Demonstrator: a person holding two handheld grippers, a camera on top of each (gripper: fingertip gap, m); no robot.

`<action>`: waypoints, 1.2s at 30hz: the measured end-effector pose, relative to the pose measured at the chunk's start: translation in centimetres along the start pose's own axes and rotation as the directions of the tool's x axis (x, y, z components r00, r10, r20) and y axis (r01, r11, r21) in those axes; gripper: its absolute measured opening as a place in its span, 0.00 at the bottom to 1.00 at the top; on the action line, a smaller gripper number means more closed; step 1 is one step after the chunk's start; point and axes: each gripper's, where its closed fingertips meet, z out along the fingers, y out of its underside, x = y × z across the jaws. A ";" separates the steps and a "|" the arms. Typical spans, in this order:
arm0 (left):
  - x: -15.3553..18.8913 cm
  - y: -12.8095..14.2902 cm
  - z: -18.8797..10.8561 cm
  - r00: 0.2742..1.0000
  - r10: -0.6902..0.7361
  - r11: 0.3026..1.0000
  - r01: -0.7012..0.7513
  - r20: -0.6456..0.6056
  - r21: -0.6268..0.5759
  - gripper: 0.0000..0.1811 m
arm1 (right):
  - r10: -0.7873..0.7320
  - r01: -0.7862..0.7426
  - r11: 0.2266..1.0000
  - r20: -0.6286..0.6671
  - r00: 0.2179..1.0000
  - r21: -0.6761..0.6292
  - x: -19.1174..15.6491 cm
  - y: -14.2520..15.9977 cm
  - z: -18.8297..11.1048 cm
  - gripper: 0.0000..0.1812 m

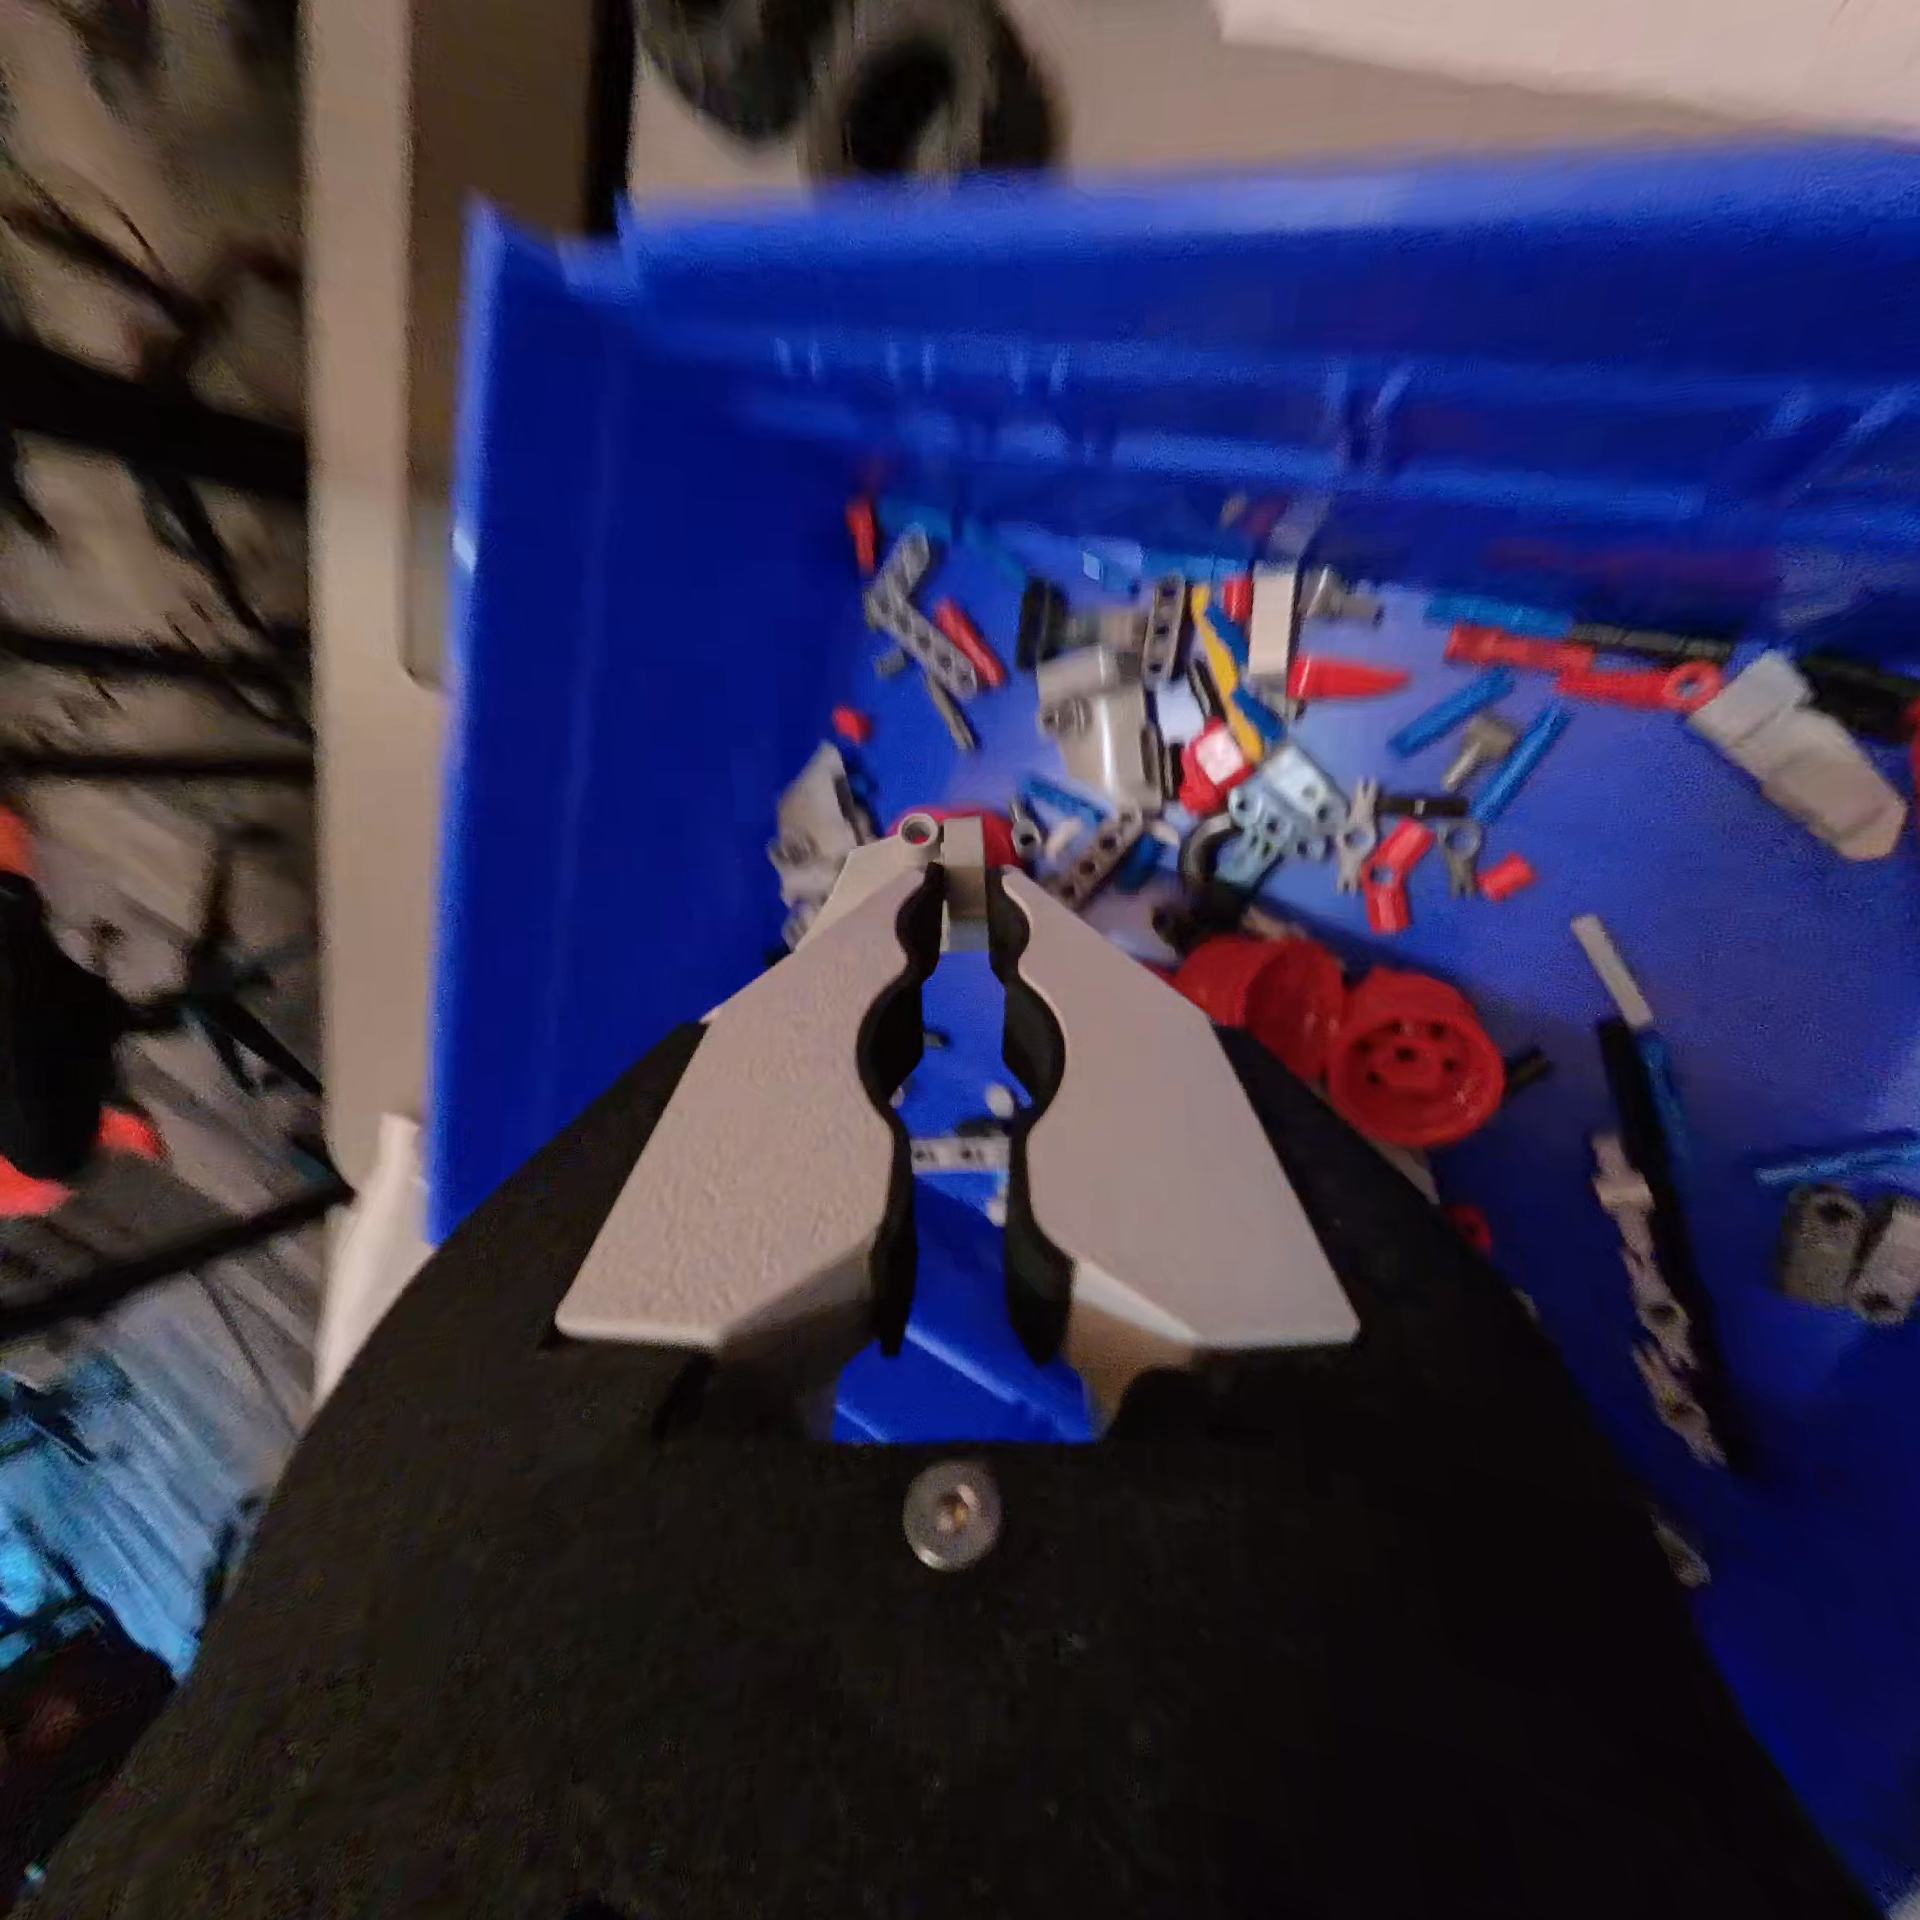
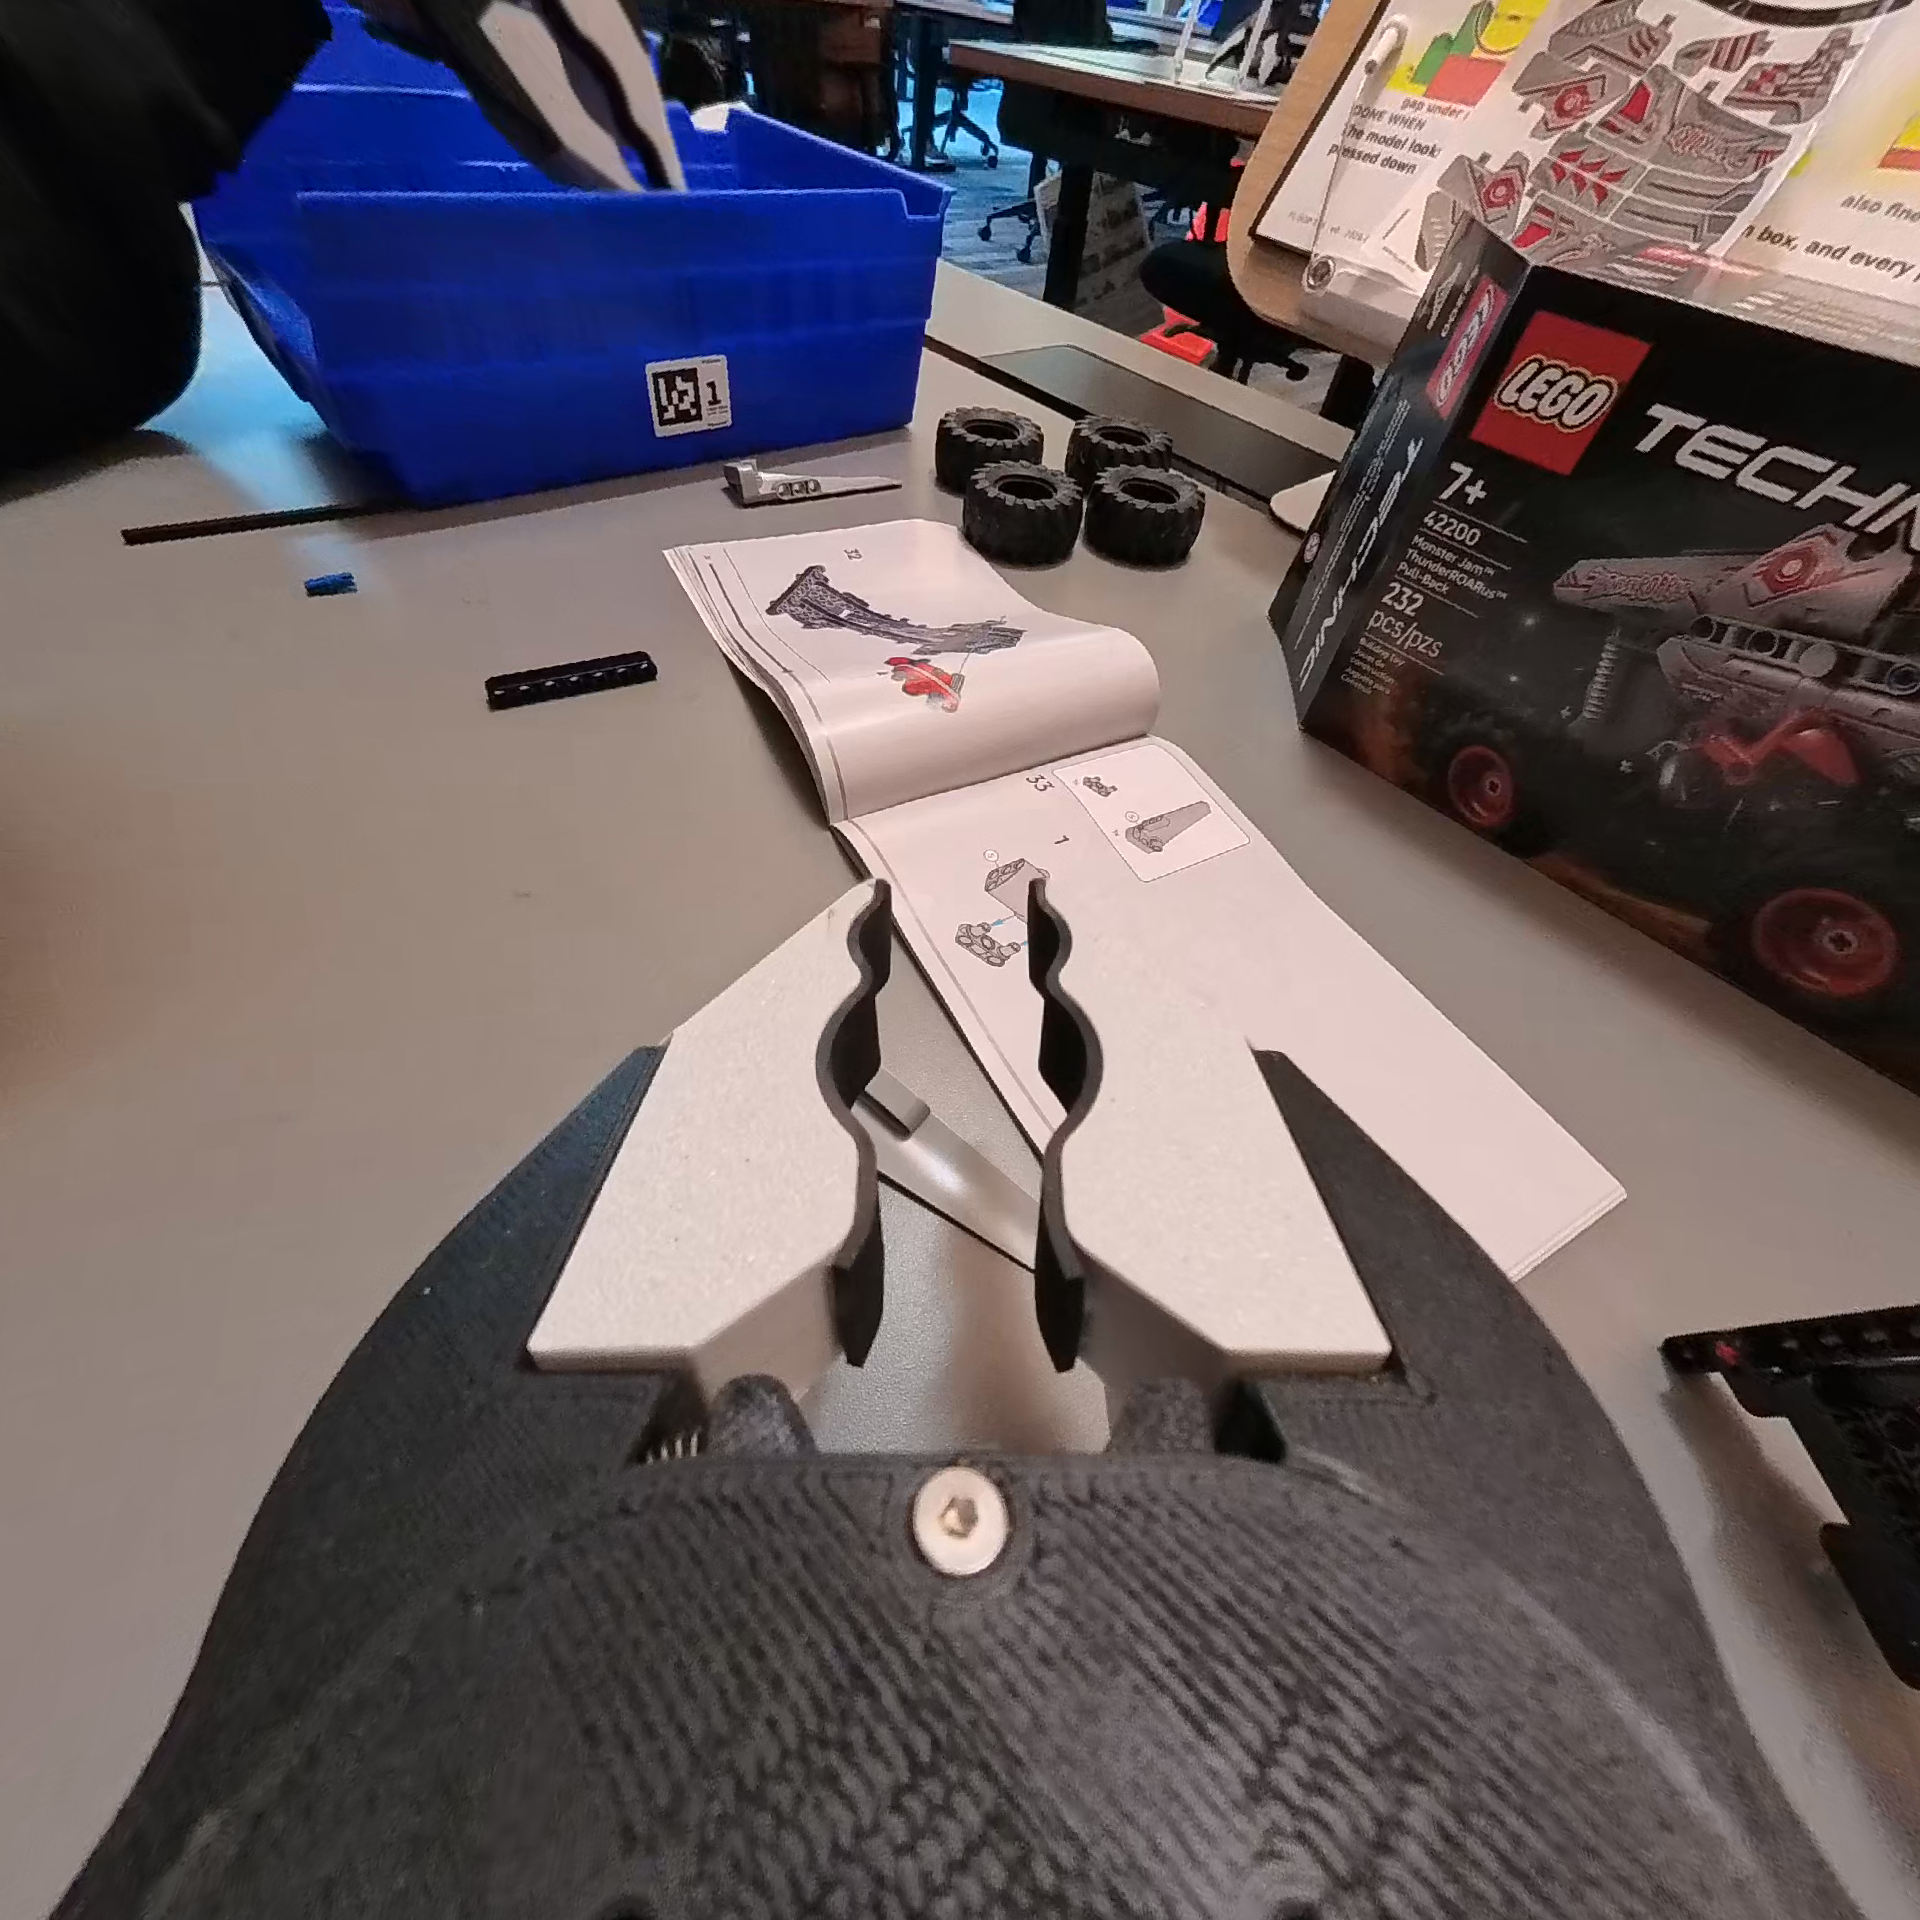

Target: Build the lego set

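Note:
In the left wrist view my left gripper [image 1: 971, 883] hangs over the blue bin [image 1: 644, 831] and is shut on a small grey lego piece [image 1: 964, 857] held upright at its tips. Several loose red, grey and blue pieces lie in the bin, with red wheel hubs [image 1: 1413, 1070] to the right. In the right wrist view my right gripper [image 2: 954, 899] is open and empty, low over the table. A grey wedge panel [image 2: 935, 1153] lies under its jaws beside the open instruction booklet [image 2: 935, 675]. The left gripper [image 2: 592, 94] shows above the bin [image 2: 623, 312].
On the table lie several black tyres [image 2: 1070, 488], a grey panel piece [image 2: 805, 481], a black beam [image 2: 571, 677], a thin black axle [image 2: 249, 523] and a blue pin [image 2: 330, 582]. The set's box [image 2: 1610, 623] stands right; a black assembly [image 2: 1829, 1382] lies near right. One gripper's finger ends stand about 45 cm off the other's. From my right tips it is roughly 15 cm to the black assembly [image 2: 1829, 1382]; from my left, 60 cm.

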 end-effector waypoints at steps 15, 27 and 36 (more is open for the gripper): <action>-0.2 0.5 -3.7 0.958 -0.284 0.955 0.286 -0.041 0.074 0.10 | 0.003 -0.003 1.000 0.002 1.000 -0.015 0.0 0.2 0.1 0.12; -5.6 2.9 -1.3 0.789 -0.586 0.809 0.583 0.184 0.074 0.07 | 0.010 -0.010 0.999 0.010 1.000 -0.032 0.0 0.4 0.3 0.12; -6.2 5.0 5.6 0.689 -0.654 0.722 0.691 0.311 -0.012 0.09 | 0.000 0.000 0.999 0.010 1.000 -0.048 -0.1 0.6 0.5 0.12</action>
